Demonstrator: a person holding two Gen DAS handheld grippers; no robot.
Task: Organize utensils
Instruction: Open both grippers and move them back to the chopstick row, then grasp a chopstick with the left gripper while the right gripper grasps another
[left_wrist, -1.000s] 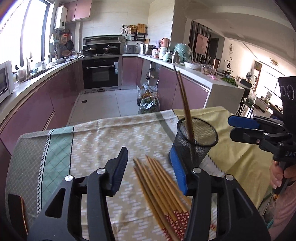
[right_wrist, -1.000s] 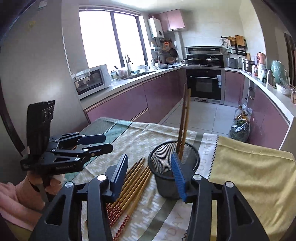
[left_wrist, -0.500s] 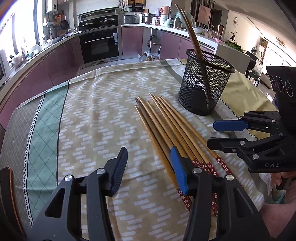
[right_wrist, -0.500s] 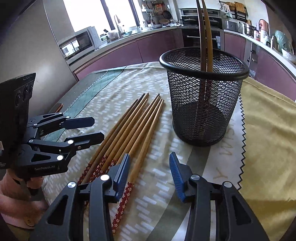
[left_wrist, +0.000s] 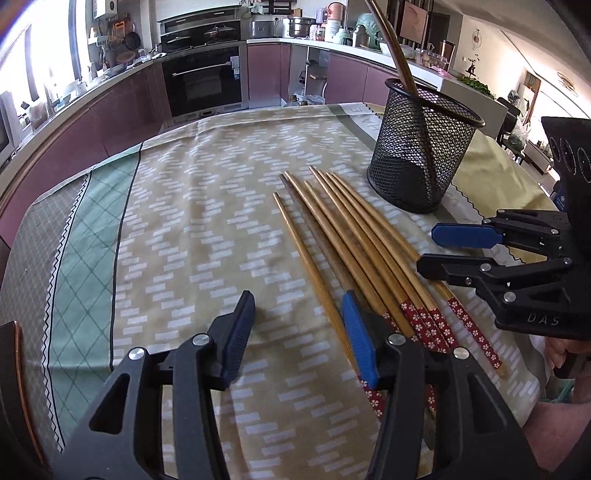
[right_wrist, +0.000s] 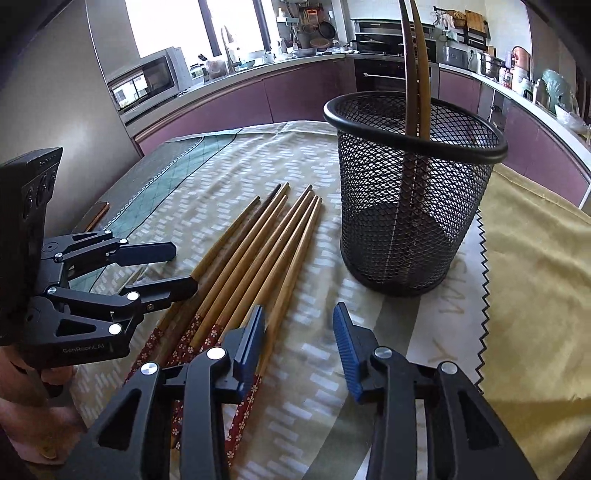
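With both jaws spread wide and empty, left gripper and right gripper low over loose chopsticks beside the mesh holder; risk: closing on several, fumbling or scattering the row.

1. Bare tablecloth lies open left of the loose chopsticks.
2. The mesh holder stands upright just beyond their tips, two chopsticks rising from it.
3. Right gripper hangs spread over the bundle's decorated ends, left gripper spread beside it.
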